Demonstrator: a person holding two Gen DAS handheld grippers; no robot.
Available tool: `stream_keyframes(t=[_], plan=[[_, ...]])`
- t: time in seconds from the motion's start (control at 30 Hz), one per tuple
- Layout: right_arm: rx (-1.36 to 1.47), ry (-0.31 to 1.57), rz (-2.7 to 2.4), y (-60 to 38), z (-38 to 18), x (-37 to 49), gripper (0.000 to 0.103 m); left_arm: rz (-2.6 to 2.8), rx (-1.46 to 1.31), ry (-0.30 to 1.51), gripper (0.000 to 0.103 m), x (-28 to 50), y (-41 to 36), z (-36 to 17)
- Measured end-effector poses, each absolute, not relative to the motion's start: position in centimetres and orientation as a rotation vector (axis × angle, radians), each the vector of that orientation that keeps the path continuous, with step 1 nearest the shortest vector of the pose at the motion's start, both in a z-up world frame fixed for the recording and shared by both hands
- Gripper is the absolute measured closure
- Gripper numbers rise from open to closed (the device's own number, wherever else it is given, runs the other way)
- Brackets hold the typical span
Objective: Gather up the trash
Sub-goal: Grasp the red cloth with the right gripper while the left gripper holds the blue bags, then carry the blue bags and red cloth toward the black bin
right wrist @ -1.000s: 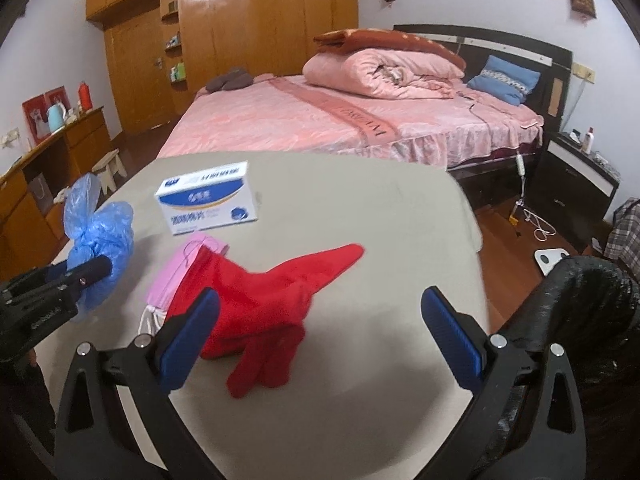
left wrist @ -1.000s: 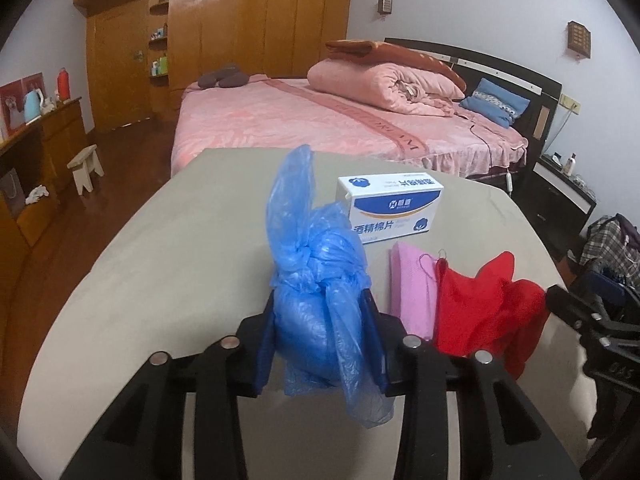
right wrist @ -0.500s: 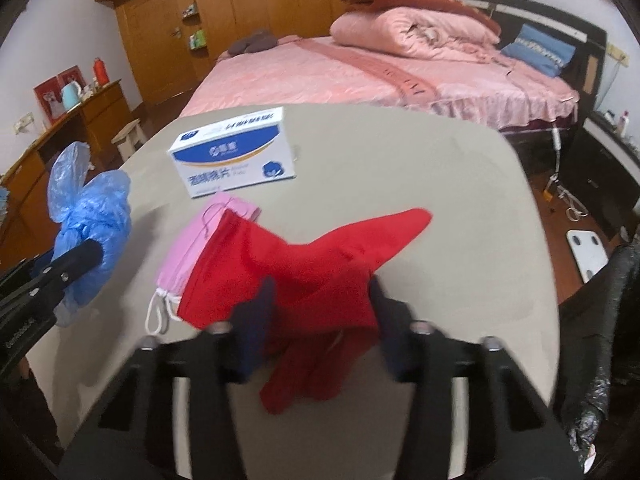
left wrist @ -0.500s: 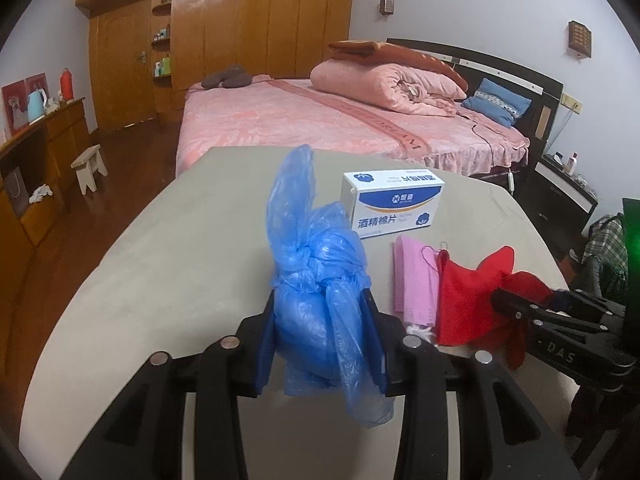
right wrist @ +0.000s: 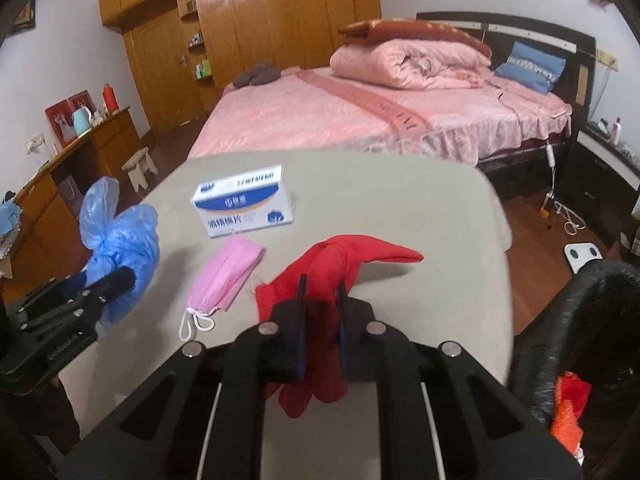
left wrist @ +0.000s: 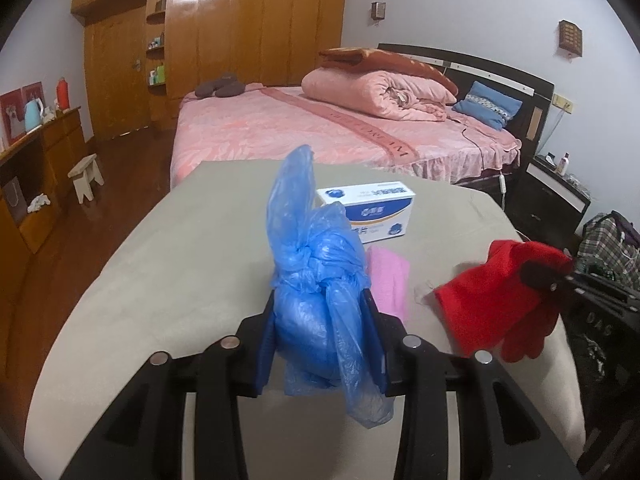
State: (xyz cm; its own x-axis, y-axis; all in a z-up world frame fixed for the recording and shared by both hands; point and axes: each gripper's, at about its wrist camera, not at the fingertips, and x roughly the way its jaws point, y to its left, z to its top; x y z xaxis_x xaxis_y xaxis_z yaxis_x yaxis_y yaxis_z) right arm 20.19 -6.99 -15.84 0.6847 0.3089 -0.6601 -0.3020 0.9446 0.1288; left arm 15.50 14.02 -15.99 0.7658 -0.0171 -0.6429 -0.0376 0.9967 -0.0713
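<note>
My left gripper (left wrist: pixel 322 320) is shut on a knotted blue plastic bag (left wrist: pixel 316 280) and holds it above the grey table (left wrist: pixel 168 264). The bag also shows in the right wrist view (right wrist: pixel 120 236). My right gripper (right wrist: pixel 320 292) is shut on a red glove (right wrist: pixel 340 264) and holds it lifted off the table; the glove hangs at the right in the left wrist view (left wrist: pixel 500 296). A pink face mask (right wrist: pixel 228 272) lies on the table between the two grippers. A white and blue box (right wrist: pixel 244 206) stands behind it.
A black trash bag (right wrist: pixel 576 320) stands open at the table's right edge with something orange inside. A pink bed (right wrist: pixel 360 112) lies beyond the table. A wooden dresser (left wrist: pixel 36 168) and a small stool (left wrist: pixel 86 174) are on the left.
My right gripper moved in on the red glove, shut on it and lifted it off the table, uncovering the pink mask. My left gripper kept its hold on the blue bag.
</note>
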Motion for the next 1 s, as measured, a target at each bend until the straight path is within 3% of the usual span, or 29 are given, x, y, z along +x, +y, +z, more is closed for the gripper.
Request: stream_keyframes(t=[1.0], plan=[[0.050,0.576,0.240,-15.2,-7.8,13.5,0.092,-0.090,-0.052,0.596,0.064,11.2,6.1,-8.3]])
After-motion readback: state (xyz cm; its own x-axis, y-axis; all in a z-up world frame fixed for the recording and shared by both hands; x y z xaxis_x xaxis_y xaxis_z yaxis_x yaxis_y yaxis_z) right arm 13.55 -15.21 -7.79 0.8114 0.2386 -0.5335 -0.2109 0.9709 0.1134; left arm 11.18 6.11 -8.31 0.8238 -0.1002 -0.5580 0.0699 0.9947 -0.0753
